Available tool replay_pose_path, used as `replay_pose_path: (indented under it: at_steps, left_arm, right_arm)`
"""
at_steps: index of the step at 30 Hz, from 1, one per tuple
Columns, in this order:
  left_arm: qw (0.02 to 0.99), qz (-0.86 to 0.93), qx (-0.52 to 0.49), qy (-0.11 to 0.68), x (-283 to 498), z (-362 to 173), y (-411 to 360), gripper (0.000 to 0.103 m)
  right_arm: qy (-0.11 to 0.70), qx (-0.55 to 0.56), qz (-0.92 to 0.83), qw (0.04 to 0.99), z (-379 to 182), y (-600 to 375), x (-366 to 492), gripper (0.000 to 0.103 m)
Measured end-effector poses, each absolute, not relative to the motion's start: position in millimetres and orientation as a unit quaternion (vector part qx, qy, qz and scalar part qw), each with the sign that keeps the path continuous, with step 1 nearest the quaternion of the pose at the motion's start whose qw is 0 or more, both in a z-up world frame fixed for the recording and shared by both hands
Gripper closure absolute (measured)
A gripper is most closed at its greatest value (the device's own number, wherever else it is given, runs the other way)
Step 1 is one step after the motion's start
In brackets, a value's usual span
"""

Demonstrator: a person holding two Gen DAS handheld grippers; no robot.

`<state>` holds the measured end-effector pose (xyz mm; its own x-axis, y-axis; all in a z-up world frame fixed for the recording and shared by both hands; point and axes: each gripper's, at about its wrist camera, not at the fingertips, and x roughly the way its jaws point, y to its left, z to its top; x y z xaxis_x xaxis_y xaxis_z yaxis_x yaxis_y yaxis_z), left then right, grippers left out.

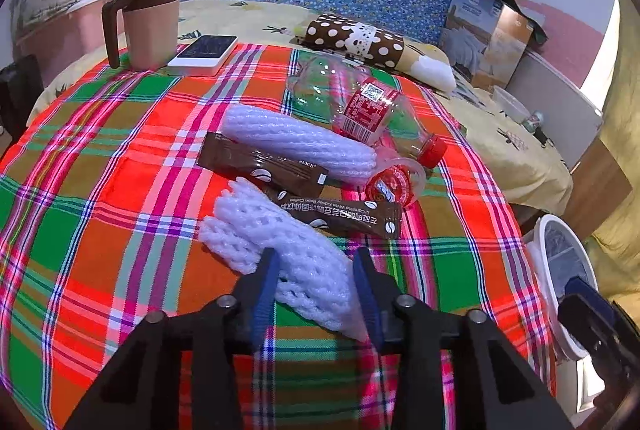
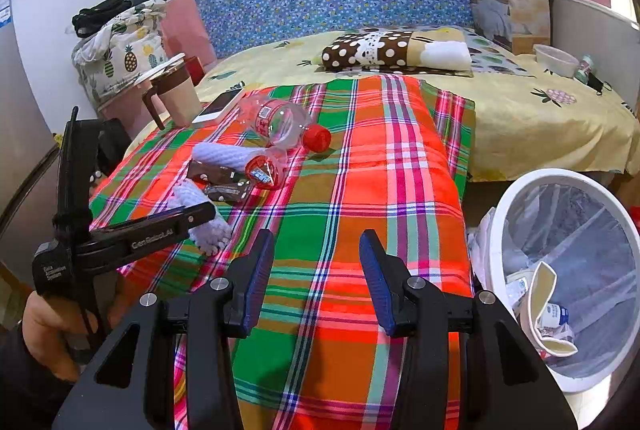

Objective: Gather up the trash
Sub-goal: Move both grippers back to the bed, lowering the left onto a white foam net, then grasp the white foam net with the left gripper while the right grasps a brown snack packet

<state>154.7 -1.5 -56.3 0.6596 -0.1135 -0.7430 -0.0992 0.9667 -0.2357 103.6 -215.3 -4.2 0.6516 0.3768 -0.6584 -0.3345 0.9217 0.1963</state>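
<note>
Trash lies on a plaid cloth (image 1: 100, 190): a white foam net (image 1: 296, 258), a second foam net (image 1: 296, 142), two brown coffee sachets (image 1: 260, 166) (image 1: 348, 214), a small clear cup (image 1: 396, 182) and a crushed clear bottle (image 1: 360, 106) with a red cap. My left gripper (image 1: 316, 270) is open, its blue pads on either side of the near foam net. It also shows in the right wrist view (image 2: 200, 218) over that net (image 2: 208, 234). My right gripper (image 2: 316, 254) is open and empty above the cloth (image 2: 360, 170). A white bin (image 2: 560, 278) stands at the right.
A pink mug (image 1: 148, 22) and a phone (image 1: 204, 54) sit at the cloth's far left. A polka-dot pillow (image 1: 360, 40) and a box (image 1: 488, 34) lie on the yellow bed behind. The bin (image 1: 560, 270), lined with a bag, holds some trash.
</note>
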Motion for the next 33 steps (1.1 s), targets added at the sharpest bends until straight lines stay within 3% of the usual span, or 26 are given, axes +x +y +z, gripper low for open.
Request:
replay_pose_path:
  at_steps: [4,7,23,33]
  left_arm:
    - [0.905,-0.022,-0.12,0.407,147,-52,7,0.089]
    - [0.909,-0.032,-0.111,0.4,139,-46,13,0.091]
    - [0.92,-0.063,-0.028,0.385,114,-22,50,0.092]
    - [0.91,-0.061,-0.055,0.407,124,-41,61,0.086]
  right_arm:
    - [0.371,0.028,0.198,0.907,-5,-213,105,0.056]
    - [0.372,0.025,0.203,0.905,-5,-209,106,0.056]
    - [0.391,-0.009,0.255,0.884,-14,-165,128,0.056]
    - [0.424,-0.045,0.285,0.859,-32,-132,165,0.056]
